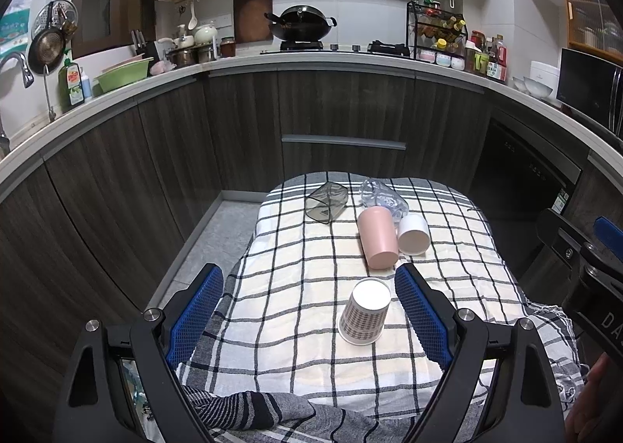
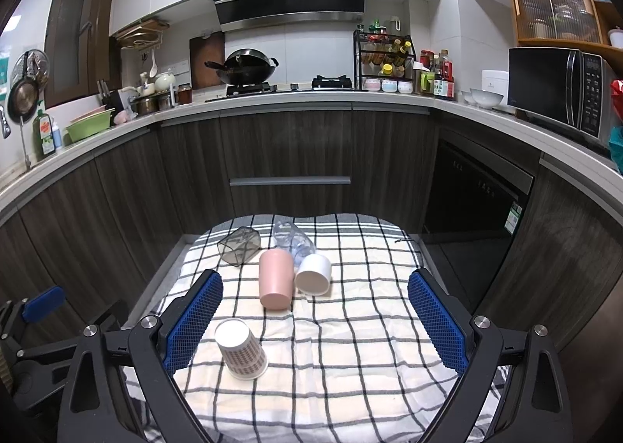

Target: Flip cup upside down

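A checked paper cup (image 1: 365,312) stands upside down on the checkered cloth (image 1: 296,248), between my left gripper's (image 1: 309,285) open blue fingers. It also shows in the right wrist view (image 2: 241,354), near the left finger of my right gripper (image 2: 315,289), which is open and empty. A pink cup (image 1: 377,237) (image 2: 275,279), a white cup (image 1: 412,234) (image 2: 313,274), a clear glass (image 1: 383,198) (image 2: 293,238) and a smoky square cup (image 1: 326,202) (image 2: 238,245) lie on their sides farther back.
The cloth-covered table stands in a kitchen with dark cabinets (image 2: 290,155) and a counter behind. A dishwasher (image 2: 471,194) is at the right. The right gripper's body shows at the edge of the left wrist view (image 1: 592,268).
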{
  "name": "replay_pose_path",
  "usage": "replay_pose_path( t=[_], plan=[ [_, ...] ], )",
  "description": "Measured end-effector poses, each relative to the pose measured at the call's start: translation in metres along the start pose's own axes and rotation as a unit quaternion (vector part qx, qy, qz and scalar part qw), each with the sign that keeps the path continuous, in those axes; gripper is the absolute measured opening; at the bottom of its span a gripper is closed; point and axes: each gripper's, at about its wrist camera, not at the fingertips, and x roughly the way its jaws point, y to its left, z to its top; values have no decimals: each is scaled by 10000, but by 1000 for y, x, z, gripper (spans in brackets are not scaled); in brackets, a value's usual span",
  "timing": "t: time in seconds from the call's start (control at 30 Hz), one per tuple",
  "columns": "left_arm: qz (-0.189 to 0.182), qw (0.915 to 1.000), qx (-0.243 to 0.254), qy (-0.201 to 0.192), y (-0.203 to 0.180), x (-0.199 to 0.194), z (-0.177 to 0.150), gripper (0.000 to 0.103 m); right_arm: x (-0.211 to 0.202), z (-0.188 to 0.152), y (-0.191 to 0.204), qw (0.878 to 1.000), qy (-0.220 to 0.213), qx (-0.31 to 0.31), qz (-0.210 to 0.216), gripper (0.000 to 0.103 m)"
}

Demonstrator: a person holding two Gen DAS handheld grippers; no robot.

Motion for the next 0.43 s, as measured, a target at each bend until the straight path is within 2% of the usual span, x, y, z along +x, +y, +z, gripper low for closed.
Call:
replay_pose_path(
  t=[0.43],
  plan=[
    [-2,9999,-48,136,4,7,0,90,1,-1,-1,10000,13,14,3,96]
  ],
)
